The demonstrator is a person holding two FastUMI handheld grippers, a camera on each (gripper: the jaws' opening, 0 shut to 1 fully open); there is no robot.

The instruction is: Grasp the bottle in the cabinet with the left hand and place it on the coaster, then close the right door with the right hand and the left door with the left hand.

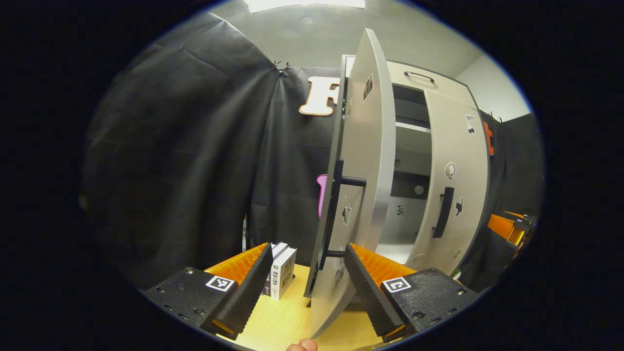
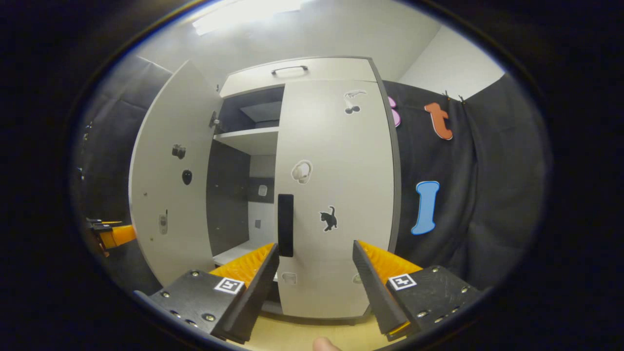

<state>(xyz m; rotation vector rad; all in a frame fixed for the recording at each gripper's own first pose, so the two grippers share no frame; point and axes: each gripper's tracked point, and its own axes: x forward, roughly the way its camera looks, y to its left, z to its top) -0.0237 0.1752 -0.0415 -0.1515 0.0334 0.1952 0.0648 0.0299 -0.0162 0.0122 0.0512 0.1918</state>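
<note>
The pale cabinet [image 2: 292,70] stands on a wooden table. Its left door [image 1: 360,161] swings wide open and I see it almost edge-on, its dark handle [image 1: 336,214] facing left. My left gripper [image 1: 309,287] is open, and the door's lower edge stands between its fingers without either pressing on it. The right door [image 2: 336,195] lies flat against the cabinet front, shut or nearly so, with a dark handle [image 2: 285,224]. My right gripper [image 2: 317,287] is open just in front of that door, right of the handle. Inside, a shelf [image 2: 251,139] and the lower compartment look bare.
A small white box [image 1: 282,268] stands on the wooden table [image 1: 287,317], left of the open door. The other gripper's body [image 1: 509,228] shows at the far right of the left gripper view. Black cloth walls the booth behind and beside the cabinet.
</note>
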